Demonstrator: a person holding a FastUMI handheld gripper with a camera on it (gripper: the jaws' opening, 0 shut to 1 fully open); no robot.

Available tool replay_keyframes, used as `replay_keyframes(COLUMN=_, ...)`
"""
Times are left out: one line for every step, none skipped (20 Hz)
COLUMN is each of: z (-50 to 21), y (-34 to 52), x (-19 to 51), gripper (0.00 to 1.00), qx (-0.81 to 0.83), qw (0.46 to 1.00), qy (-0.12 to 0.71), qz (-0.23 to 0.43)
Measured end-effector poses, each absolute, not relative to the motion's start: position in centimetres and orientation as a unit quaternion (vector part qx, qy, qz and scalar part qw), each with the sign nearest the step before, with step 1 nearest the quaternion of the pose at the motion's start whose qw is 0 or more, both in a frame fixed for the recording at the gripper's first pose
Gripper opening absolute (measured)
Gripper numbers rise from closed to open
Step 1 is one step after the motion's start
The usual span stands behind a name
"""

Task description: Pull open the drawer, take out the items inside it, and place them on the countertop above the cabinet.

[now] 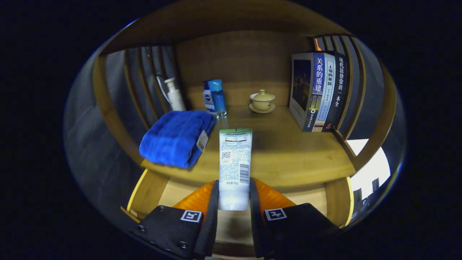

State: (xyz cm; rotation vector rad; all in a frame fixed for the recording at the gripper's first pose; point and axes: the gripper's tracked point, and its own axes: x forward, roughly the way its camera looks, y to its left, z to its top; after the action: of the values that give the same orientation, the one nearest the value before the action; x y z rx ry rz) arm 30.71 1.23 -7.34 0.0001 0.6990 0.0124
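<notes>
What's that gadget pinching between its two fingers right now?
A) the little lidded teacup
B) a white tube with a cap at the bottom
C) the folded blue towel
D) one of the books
B: both fingers of the gripper press on the white tube, while the blue towel lies on the countertop beyond them.

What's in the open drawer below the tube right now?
The gripper, shut on the white tube, hangs over the open drawer. Bare wooden bottom shows either side of the fingers; the middle is covered by the gripper and tube, and the back by the countertop.
</notes>
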Motion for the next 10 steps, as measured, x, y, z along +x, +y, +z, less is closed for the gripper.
replay_keyframes(z=-7.8, y=0.8, x=32.2, gripper=0.49, qx=0.003, qw=0.942, qy=0.336, qz=-0.004)
replay_keyframes(z=-8.1, y=0.5, x=33.3, gripper=0.49, qx=0.005, qw=0.943, qy=0.332, qz=-0.012)
replay_keyframes(z=-8.5, y=0.3, x=34.5, gripper=0.49, qx=0.005, qw=0.944, qy=0.33, qz=-0.018)
replay_keyframes(z=-8.9, y=-0.1, x=35.2, gripper=0.49, qx=0.003, qw=0.944, qy=0.33, qz=-0.025)
replay_keyframes(z=-9.3, y=-0.4, x=35.8, gripper=0.49, qx=0.001, qw=0.943, qy=0.331, qz=-0.033)
replay_keyframes(z=-10.0, y=-0.6, x=36.0, gripper=0.49, qx=0.0, qw=0.94, qy=0.34, qz=-0.037)
replay_keyframes(z=-10.6, y=-0.8, x=35.9, gripper=0.49, qx=0.0, qw=0.936, qy=0.351, qz=-0.04)
replay_keyframes(z=-10.9, y=-1.0, x=35.9, gripper=0.5, qx=0.001, qw=0.933, qy=0.356, qz=-0.045)
replay_keyframes(z=-11.2, y=-1.2, x=36.0, gripper=0.5, qx=0.0, qw=0.934, qy=0.355, qz=-0.047)
replay_keyframes(z=-11.0, y=-1.2, x=36.3, gripper=0.51, qx=0.0, qw=0.936, qy=0.349, qz=-0.046)
